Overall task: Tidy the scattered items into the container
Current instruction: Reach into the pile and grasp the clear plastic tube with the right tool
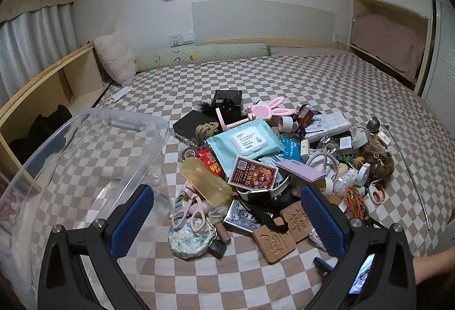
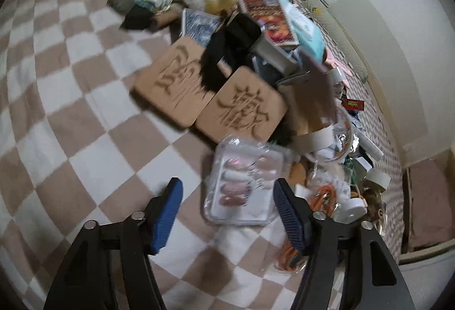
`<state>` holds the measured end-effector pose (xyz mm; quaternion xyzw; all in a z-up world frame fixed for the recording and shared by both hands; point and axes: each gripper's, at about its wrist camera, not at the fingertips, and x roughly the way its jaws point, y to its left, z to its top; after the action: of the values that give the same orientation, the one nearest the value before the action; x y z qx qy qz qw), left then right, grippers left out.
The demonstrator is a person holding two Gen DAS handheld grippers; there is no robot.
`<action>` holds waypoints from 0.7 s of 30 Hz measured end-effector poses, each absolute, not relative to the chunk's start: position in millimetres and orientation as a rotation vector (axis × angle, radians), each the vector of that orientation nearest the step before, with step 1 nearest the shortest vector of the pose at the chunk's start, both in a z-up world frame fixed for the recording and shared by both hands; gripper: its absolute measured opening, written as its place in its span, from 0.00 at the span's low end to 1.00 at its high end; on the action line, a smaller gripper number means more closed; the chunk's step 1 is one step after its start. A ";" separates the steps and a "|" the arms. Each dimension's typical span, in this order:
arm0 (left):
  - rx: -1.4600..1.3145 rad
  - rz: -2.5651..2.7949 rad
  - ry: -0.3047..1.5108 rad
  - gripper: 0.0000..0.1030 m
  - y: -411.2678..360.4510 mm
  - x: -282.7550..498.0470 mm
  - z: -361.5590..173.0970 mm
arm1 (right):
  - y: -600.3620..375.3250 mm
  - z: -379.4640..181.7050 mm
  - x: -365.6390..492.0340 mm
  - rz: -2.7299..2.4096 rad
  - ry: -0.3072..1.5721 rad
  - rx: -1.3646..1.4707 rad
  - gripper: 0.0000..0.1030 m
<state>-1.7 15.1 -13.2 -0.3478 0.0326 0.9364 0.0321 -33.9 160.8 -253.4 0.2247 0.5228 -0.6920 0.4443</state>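
One light, slippery clear blister pack (image 2: 241, 182) lay low-centre between the right gripper (image 2: 227, 207)'s wide, empty fingers.
Thin plastic looked crushable, so its stiffer side edges suited gripping; the left gripper (image 1: 227, 219) stood wide, empty.

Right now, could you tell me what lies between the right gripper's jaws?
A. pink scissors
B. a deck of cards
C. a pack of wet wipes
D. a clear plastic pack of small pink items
D: in the right wrist view the clear plastic pack lies on the checked bedspread between the open jaws of the right gripper.

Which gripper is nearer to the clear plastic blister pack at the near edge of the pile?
Right. The right gripper is open with the blister pack lying just ahead between its fingers. The left gripper is open, over the scissors and playing cards.
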 end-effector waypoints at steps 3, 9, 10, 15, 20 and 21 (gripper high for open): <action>-1.066 2.890 0.083 1.00 14.3 -2.9 -11.1 | 158.9 -260.8 -30.2 -1.797 1.295 0.520 0.79; -1.059 2.895 0.067 1.00 20.6 -4.7 -9.3 | 142.7 -265.3 -40.1 -1.955 1.250 0.601 0.79; -1.056 2.892 0.081 1.00 22.5 -4.2 -9.4 | 145.0 -264.6 -42.0 -1.952 1.251 0.602 0.78; -1.029 2.901 0.182 1.00 31.1 -2.8 -11.3 | 159.4 -258.5 -61.6 -1.930 1.258 0.653 0.51; -1.067 2.881 0.204 1.00 35.7 -7.6 -18.0 | 173.8 -232.5 -97.0 -1.938 1.106 0.804 0.43; -1.075 2.880 0.206 1.00 37.0 -8.6 -19.0 | 176.6 -225.5 -101.9 -1.945 1.086 0.788 0.43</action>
<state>-8.6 37.0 -19.0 -0.3486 0.0667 0.9344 0.0302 -101.9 176.6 -225.5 0.3087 0.4252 -0.7616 0.3793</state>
